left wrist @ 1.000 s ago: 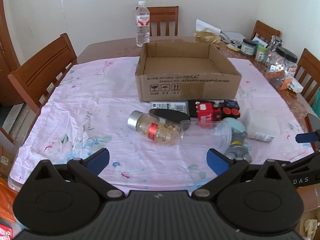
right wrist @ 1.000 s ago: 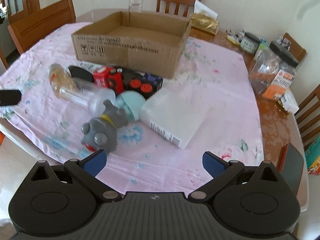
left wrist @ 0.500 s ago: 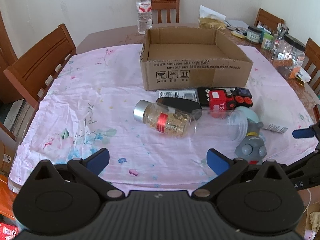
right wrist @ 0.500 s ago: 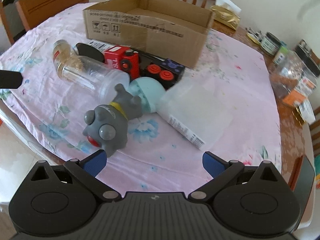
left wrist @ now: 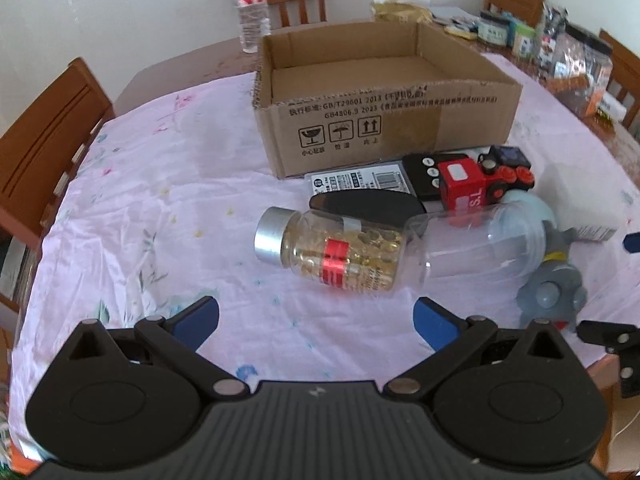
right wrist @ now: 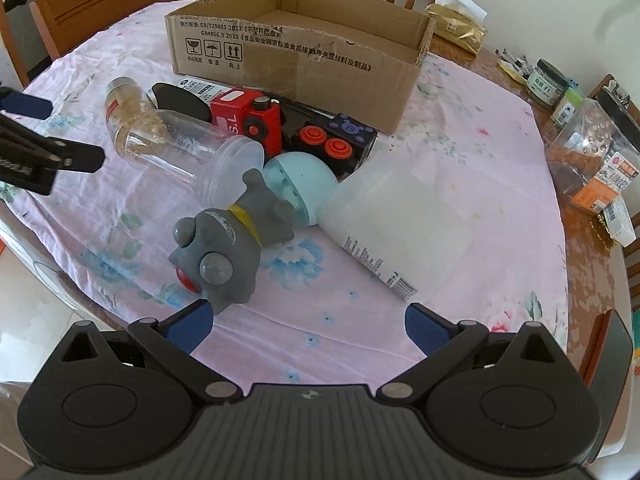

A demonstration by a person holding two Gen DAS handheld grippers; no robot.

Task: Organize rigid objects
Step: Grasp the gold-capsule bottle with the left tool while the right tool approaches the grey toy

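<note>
You work over a wooden table spread with a wrinkled pink floral cloth, wooden chairs ringing it and a pale wall behind; a water bottle stands at the top of the left view, and jars crowd the right edge of the right view. An open brown cardboard box, its rim torn, sits upper centre in both views, with nothing visible inside it. Below it the rigid things lie in a heap: a clear pill bottle with a silver cap and red band on its side, a clear plastic cup butted against it, a glossy red toy train, a flat black oval, a pale blue ball, a grey rubbery bug-eyed toy and a frosted white box. Your left gripper is spread wide and holds nothing, low in the frame just short of the pill bottle. Your right gripper is likewise wide and unloaded, its left pad just under the grey toy.
</note>
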